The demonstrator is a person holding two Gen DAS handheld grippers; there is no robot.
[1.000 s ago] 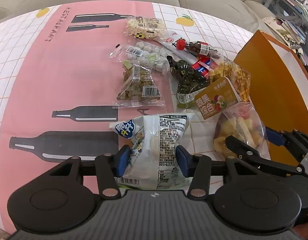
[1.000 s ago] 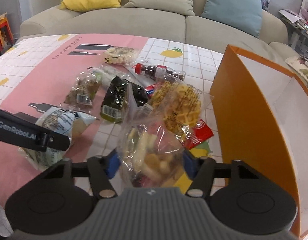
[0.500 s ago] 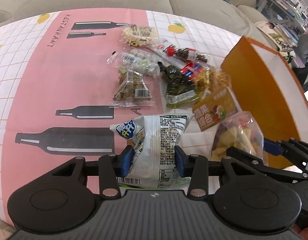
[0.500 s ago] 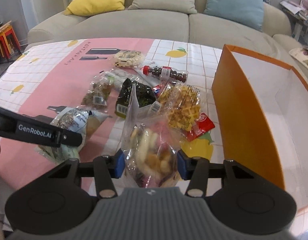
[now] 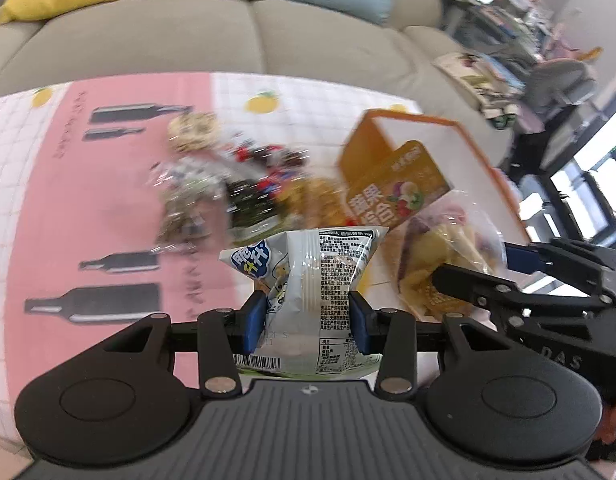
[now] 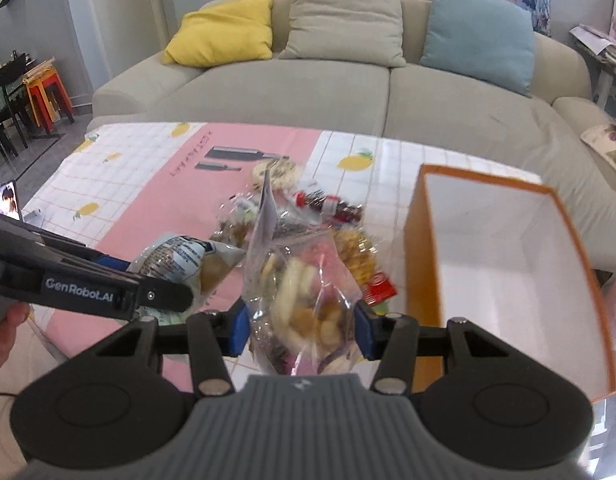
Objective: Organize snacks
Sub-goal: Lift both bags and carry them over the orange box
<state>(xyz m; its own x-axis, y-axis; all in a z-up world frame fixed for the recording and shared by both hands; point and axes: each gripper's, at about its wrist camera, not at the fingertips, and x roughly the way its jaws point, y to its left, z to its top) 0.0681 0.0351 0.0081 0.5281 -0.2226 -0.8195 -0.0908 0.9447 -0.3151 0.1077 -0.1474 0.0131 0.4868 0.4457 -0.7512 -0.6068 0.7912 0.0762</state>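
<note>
White snack bag (image 5: pixel 308 300): clamped between the blue pads (image 5: pixel 255 322) of left gripper (image 5: pixel 305 322), squeezed at the waist, held above the tablecloth (image 5: pixel 67 208). Barcode end nearest the camera, printed back panel facing up.

Clear bag (image 6: pixel 303 304) of mixed fruit chips: pinched between the pads (image 6: pixel 239 330) of right gripper (image 6: pixel 301 330), also off the table, orange header card (image 5: pixel 396 184) at its far end. Jaws of both grippers just closed a little further onto their bags.

2 grippers side by side, right one visible at right edge of left view, left one at left edge of right view, a hand (image 6: pixel 3 328) behind it.

Remaining snacks (image 5: pixel 235 184): loose pile on the cloth beyond both bags, blurred; 1 dark green pack, 1 pale round-piece bag, red-capped small bottle distinguishable, rest unclear.

Orange box (image 6: pixel 508 264): open top, white inside, upright to the right of the pile, nothing visible inside.

Beige sofa (image 6: pixel 348 88) behind table with 3 cushions: yellow, beige, blue.
</note>
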